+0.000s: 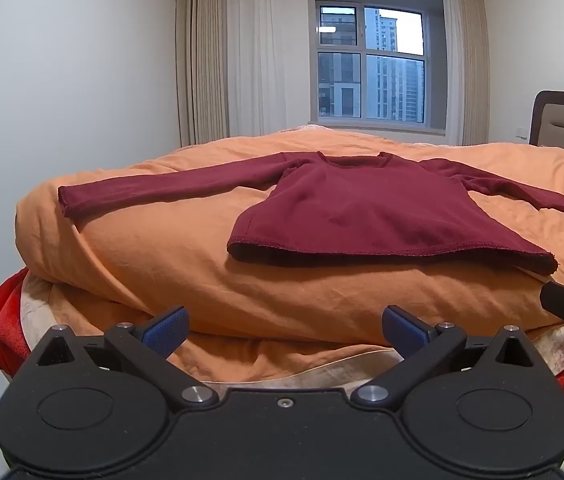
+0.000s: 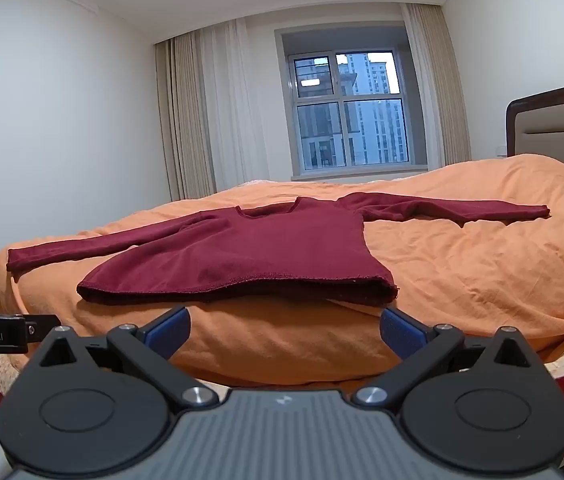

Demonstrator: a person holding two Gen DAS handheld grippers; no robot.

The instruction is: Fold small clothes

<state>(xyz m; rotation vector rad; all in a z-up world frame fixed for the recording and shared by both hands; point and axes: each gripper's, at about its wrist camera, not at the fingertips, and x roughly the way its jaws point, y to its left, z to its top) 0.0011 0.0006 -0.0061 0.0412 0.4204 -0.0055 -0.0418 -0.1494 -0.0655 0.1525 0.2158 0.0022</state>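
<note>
orange duvet (image 1: 170,264) on a bed by the window, with a maroon long-sleeved top (image 1: 362,208) spread flat upon it

the top lay ahead of both grippers and apart from them, hem toward the cameras, collar toward the window, sleeves stretched out sideways so its long axis ran across the view. the left gripper (image 1: 284,330) and right gripper (image 2: 285,330) both hung at the bed's near edge with jaws spread wide, holding nothing. the hem's right corner sat just beyond the right gripper, probably the nearer reach; the left faced the hem's left half
</note>
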